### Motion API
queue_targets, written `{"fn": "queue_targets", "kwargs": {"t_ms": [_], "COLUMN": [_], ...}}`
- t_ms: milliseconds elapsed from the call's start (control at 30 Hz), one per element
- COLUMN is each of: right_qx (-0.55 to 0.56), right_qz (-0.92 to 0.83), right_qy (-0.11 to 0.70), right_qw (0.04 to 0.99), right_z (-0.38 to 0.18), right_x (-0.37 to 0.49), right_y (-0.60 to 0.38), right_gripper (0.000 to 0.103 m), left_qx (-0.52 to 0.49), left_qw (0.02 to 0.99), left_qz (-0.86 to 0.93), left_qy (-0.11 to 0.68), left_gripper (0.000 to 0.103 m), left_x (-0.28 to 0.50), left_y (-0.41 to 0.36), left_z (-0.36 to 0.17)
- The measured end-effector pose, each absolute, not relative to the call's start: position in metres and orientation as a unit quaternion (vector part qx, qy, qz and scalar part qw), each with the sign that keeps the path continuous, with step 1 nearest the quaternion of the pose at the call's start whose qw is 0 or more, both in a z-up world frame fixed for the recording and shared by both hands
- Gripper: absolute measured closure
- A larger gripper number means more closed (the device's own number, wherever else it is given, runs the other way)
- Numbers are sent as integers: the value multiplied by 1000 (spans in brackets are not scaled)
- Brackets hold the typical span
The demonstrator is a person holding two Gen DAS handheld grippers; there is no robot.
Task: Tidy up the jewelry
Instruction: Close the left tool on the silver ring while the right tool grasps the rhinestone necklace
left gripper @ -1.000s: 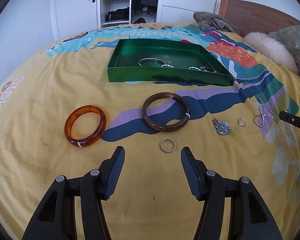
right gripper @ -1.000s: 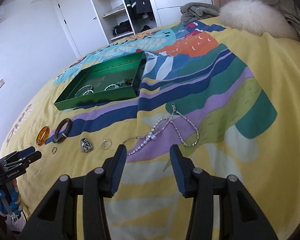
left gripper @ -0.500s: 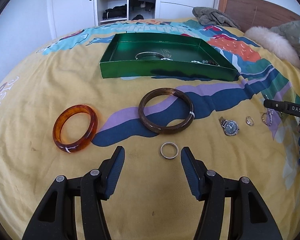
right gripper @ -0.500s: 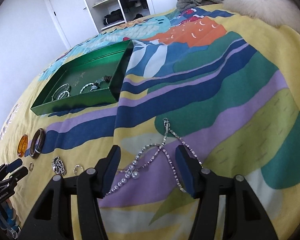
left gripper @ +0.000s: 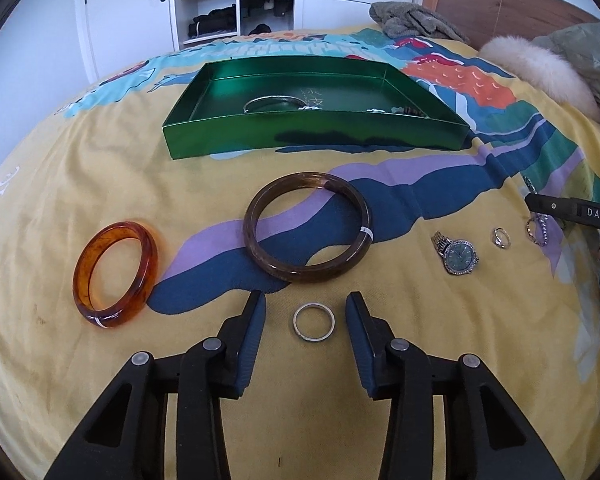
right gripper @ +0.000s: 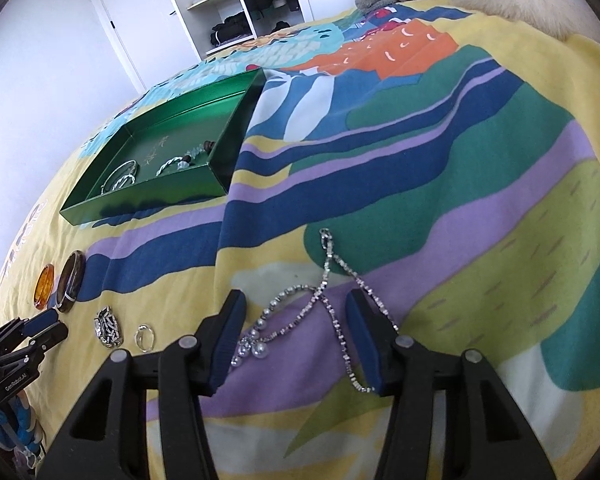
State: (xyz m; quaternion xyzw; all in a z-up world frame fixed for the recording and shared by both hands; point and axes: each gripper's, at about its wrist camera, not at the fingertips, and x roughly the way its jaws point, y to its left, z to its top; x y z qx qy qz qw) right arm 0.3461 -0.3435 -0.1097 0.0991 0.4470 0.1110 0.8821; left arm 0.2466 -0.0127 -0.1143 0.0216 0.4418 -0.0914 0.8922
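Right, both grippers are lined up for pickups. L gripper [left gripper: 305, 312] straddles the ring [left gripper: 313, 323] on the bedspread [left gripper: 40, 184]; its jaws have just been closing, ring between them but pads not yet touching, so nothing's held. R gripper [right gripper: 294, 316] sits over the necklace [right gripper: 320, 312], jaws apart and just narrowed a bit, chain strands lying between, not pinched. Tray [left gripper: 300, 142] at the back already holds bracelets, so that's prob. the drop spot. Two bangles [left gripper: 306, 227], watch [left gripper: 458, 256] and small ring [left gripper: 501, 237] wait loose on the cover.
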Motion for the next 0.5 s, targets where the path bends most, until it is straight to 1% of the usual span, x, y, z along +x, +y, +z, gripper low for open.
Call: {"fn": "queue_targets", "kwargs": {"t_ms": [100,133,200,267,300,367,467,500], "right_qx": [103,102,101,103,103,101,101,103], "right_qz": [113,114,116,120,122,125,133,134], "right_qy": [447,448,449,450,451,451,449,448], "right_qw": [881,881,880,879,878,878,878,878], "right_z": [-111,-111,-112,-112,-112,-111,-110,-109], "right_x": [347,347,346,345,344,341,337,335], "right_y": [-346,-346,-347,-349,-349,-349,-349,-350], "right_gripper": [60,63,69,78,81,88,94,94], "left_qx": [22,25,29,33,34,35,37,36], "left_qw": [892,892,891,890,889,888,887,887], "left_qz": [-94,-97,-103,-109,-112,-115,-116,-117], "left_qy": [441,441,441,442,443,444,445,445], "left_gripper": [67,68,75,79,83,83,83,83], "left_x": [244,243,241,239,239,239,237,236], "left_y": [-13,-15,-17,-19,-19,-21,-22,-22], "left_z": [-116,-116,-117,-117,-117,-117,-116,-116]}}
